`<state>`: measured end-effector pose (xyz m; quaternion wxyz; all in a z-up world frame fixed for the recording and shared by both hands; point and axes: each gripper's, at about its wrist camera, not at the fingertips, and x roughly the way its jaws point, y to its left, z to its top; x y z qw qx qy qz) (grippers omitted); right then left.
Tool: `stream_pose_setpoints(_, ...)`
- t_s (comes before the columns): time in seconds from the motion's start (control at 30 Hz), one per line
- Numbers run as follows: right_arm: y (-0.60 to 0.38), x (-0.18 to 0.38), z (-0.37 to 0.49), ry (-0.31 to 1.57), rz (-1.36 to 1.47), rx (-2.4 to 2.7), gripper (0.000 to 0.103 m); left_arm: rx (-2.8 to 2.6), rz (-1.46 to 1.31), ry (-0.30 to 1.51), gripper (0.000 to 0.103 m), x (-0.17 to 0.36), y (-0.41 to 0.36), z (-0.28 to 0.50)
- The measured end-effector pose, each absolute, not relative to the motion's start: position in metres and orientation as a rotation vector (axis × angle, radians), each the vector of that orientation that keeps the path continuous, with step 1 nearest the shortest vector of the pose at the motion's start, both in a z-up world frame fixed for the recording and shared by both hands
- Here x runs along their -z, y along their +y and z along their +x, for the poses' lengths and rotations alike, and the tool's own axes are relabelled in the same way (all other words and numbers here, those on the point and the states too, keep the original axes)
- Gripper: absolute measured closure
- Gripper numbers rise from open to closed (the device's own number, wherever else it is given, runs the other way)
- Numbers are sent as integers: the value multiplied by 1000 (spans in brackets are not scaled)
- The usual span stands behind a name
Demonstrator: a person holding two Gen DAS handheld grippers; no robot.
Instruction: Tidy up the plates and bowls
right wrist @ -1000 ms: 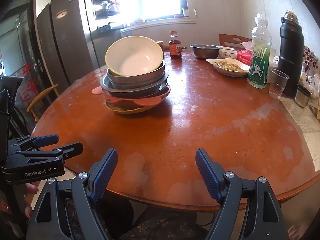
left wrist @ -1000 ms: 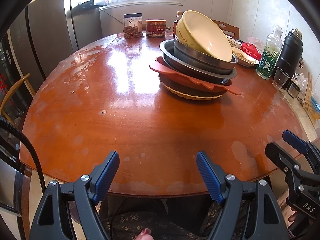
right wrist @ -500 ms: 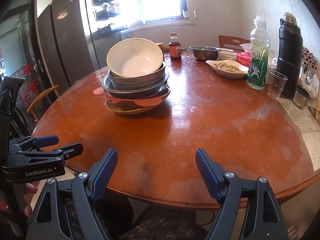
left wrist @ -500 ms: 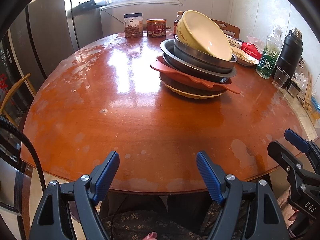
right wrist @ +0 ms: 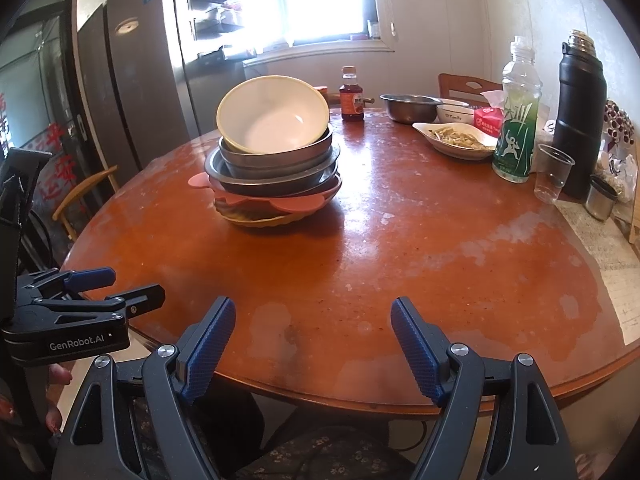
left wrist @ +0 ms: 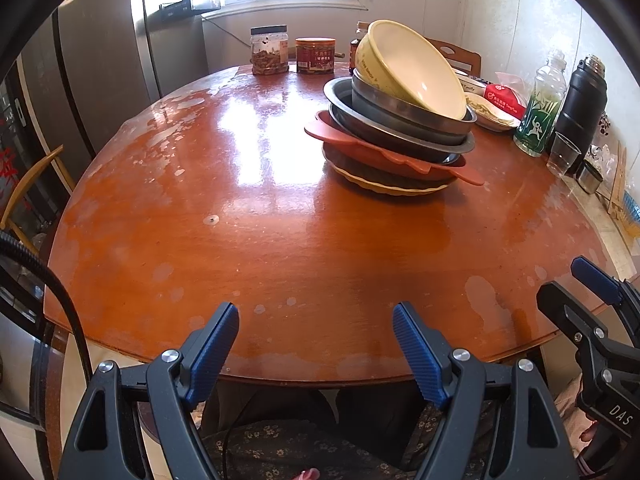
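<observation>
Round table [left wrist: 240, 220] carries the stack of bowls [right wrist: 276, 160] far ahead; both tongs, left gripper [left wrist: 316, 344] and right gripper [right wrist: 312, 340], wide and empty; stack leans toward the right one.

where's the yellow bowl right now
The yellow bowl sits tilted on top of the dish stack on the round table, left of centre in the right wrist view, with the small sauce bottle behind it.

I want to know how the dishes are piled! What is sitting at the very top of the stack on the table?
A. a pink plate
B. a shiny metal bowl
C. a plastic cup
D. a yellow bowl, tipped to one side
D: the yellow bowl sits tilted in the metal bowls, above the pink plate.
</observation>
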<state>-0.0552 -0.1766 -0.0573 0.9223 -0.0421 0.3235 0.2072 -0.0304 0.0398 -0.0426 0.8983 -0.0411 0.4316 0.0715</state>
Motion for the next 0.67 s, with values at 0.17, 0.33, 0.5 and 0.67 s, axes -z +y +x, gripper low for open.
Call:
stream_pose_setpoints(0.17, -176, 58, -54, 665, -89, -421, 22, -153, -88, 896, 24, 43, 43, -29)
stream_pose_setpoints(0.33, -174, 60, -52, 669, -96, -421, 22, -156, -92, 899, 24, 45, 45, -27)
stream_pose_setpoints(0.5, -174, 62, -48, 677, -99, -420, 22, -157, -101, 911, 24, 48, 47, -23)
stream_pose_setpoints(0.67, -174, 63, -41, 685, -104, -416, 22, -162, -114, 921, 24, 50, 56, -16)
